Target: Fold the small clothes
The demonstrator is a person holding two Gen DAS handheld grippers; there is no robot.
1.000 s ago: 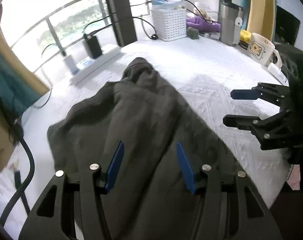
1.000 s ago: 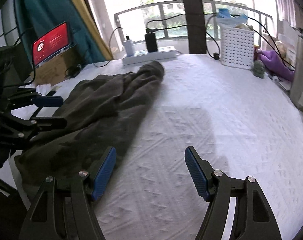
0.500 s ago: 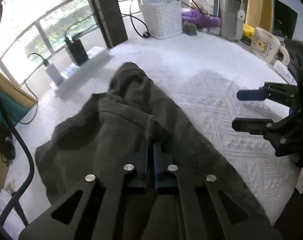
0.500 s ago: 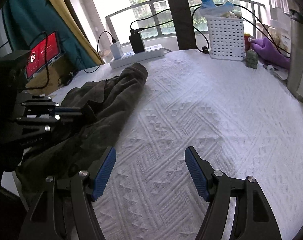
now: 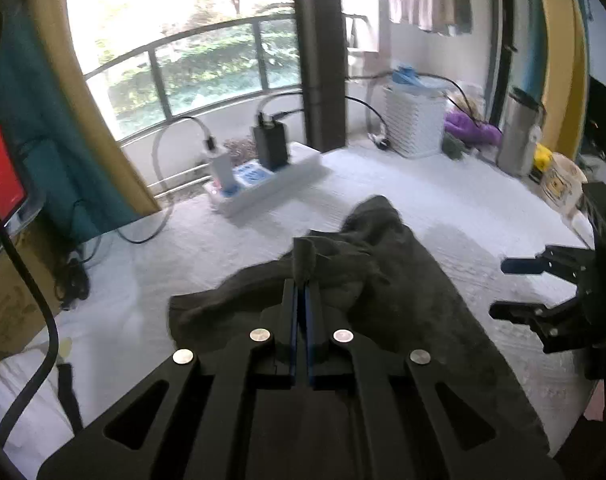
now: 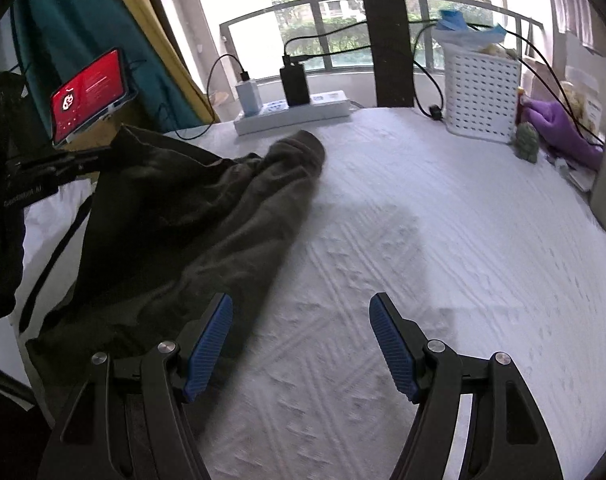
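Note:
A dark olive-grey garment (image 5: 403, 280) lies crumpled on the white textured cover (image 6: 423, 240). My left gripper (image 5: 301, 284) is shut on a fold of that cloth and holds the pinched edge lifted off the surface. From the right wrist view the garment (image 6: 175, 224) rises at the left toward the left gripper (image 6: 99, 154). My right gripper (image 6: 301, 320) stands open above the bare cover beside the garment's near edge, nothing between its blue pads. It shows at the right in the left wrist view as the right gripper (image 5: 515, 288).
At the far edge stand a white power strip (image 6: 295, 114) with chargers and cables, a white lattice basket (image 6: 479, 96), a purple item (image 6: 559, 132) and a mug (image 5: 563, 184). A phone with a red screen (image 6: 89, 94) sits at the left.
My left gripper closed on a fold of the garment and lifted it, pulling the cloth up and back. The right gripper shifted slightly and stayed open.

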